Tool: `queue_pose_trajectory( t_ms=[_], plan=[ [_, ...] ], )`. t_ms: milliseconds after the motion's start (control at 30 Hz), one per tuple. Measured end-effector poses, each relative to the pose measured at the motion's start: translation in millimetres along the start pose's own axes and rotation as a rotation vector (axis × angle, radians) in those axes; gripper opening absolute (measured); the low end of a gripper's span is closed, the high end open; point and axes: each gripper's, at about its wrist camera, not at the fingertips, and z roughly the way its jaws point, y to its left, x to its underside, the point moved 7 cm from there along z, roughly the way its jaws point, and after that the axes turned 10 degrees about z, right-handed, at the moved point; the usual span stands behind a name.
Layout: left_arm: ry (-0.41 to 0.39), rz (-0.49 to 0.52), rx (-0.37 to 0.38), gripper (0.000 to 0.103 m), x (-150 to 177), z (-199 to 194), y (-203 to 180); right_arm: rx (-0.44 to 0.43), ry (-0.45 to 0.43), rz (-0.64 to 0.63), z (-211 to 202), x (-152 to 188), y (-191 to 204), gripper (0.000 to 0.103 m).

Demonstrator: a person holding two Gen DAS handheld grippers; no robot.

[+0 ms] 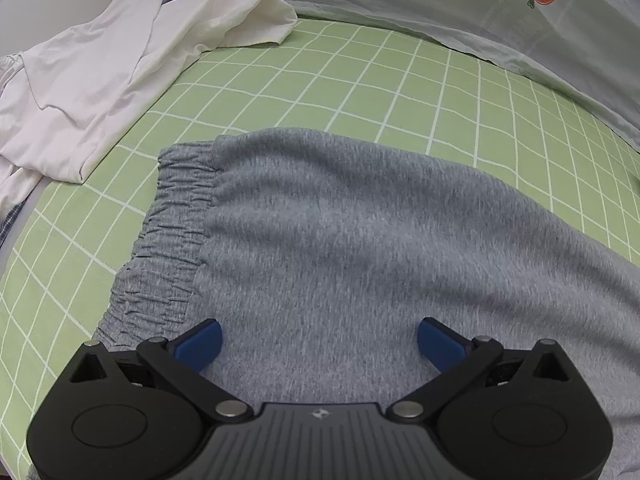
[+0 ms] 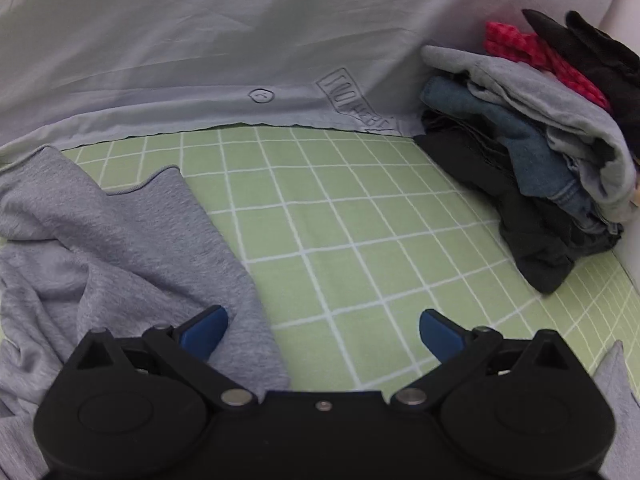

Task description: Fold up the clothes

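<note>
Both your grippers gape wide, gripping nothing. Your left gripper (image 1: 319,336) hovers over the grey sweatpants (image 1: 340,240), elastic waistband (image 1: 168,236) at ten o'clock on the green checked sheet (image 1: 360,68). Your right gripper (image 2: 323,328) sits above bare sheet, a trouser leg (image 2: 160,240) at nine o'clock, piled clothes (image 2: 540,168) at two o'clock.

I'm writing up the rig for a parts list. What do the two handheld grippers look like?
Both share one design. The left gripper has a black body, round side housings, silver pivot pins, blue fingertip pads and a ribbed grey centre plate with a small logo. The right gripper matches, but its centre is plain black with one screw.
</note>
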Motion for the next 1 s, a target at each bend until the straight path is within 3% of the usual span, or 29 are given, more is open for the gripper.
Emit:
queue_pose_trajectory(
  t_ms=[300, 467, 633, 767, 900, 1000],
  plan=[
    [-0.021, 0.009, 0.019, 0.103, 4.6, 2.8, 2.0, 0.289, 0.018, 0.138, -14.4, 27.3, -137.1, 0.103],
    [-0.032, 0.009, 0.020, 0.103, 6.0, 3.8, 4.2, 0.386, 0.033, 0.164, -22.5, 33.8, -179.9, 0.103],
    [-0.033, 0.001, 0.002, 0.102, 9.3, -1.2, 12.0, 0.382, 0.055, 0.194, -26.8, 35.2, -187.1, 0.103],
    [-0.084, -0.005, 0.004, 0.102, 18.8, -21.4, 21.9, 0.336, 0.018, 0.185, -43.4, 39.7, -175.8, 0.103],
    [-0.127, -0.072, -0.041, 0.102, 38.2, -44.2, 48.3, 0.274, 0.003, 0.163, -61.0, 54.7, -159.3, 0.103],
    [-0.108, -0.119, -0.063, 0.102, 61.0, -47.3, 70.2, 0.245, 0.013, 0.136, -73.7, 71.0, -146.5, 0.103]
  ],
)
